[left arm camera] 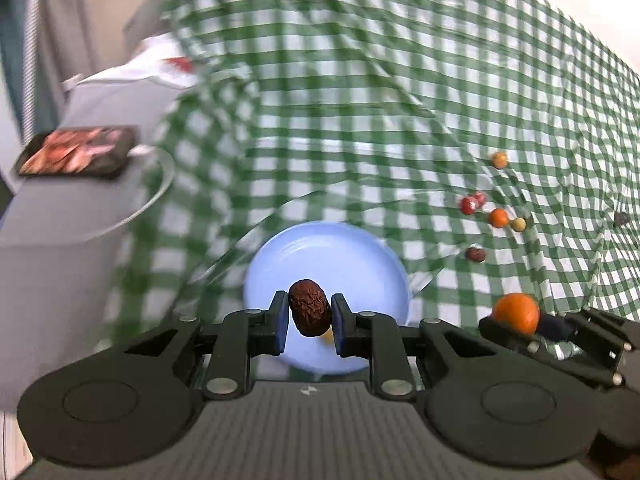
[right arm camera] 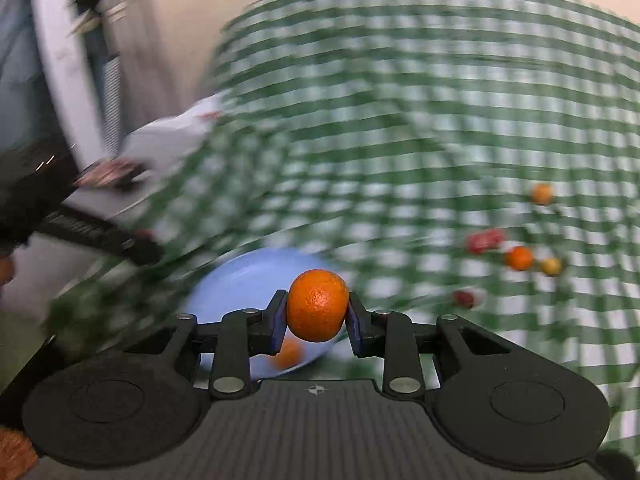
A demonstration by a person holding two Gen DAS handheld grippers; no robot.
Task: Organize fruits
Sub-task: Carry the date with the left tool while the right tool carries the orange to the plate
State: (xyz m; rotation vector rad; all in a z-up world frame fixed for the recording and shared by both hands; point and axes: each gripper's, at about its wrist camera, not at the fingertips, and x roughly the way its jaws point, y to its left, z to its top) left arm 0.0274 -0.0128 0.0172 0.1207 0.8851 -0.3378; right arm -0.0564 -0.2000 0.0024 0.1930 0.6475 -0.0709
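My left gripper (left arm camera: 310,320) is shut on a wrinkled brown date (left arm camera: 309,306), held above a light blue plate (left arm camera: 352,256) on the green checked cloth. A bit of yellow-orange fruit (left arm camera: 328,336) shows on the plate under the date. My right gripper (right arm camera: 317,318) is shut on a small orange (right arm camera: 317,304), held over the same blue plate (right arm camera: 240,284), where another orange fruit (right arm camera: 289,354) lies. In the left wrist view the right gripper (left arm camera: 536,330) with its orange (left arm camera: 516,313) appears at the right. Several small fruits (left arm camera: 498,217) lie loose on the cloth to the right.
The green checked cloth (left arm camera: 400,80) is creased and covers the table. A round grey side table (left arm camera: 60,216) at the left carries a dark phone (left arm camera: 76,152) with a lit screen. A white bag (left arm camera: 148,66) lies beyond it. Both views are motion-blurred.
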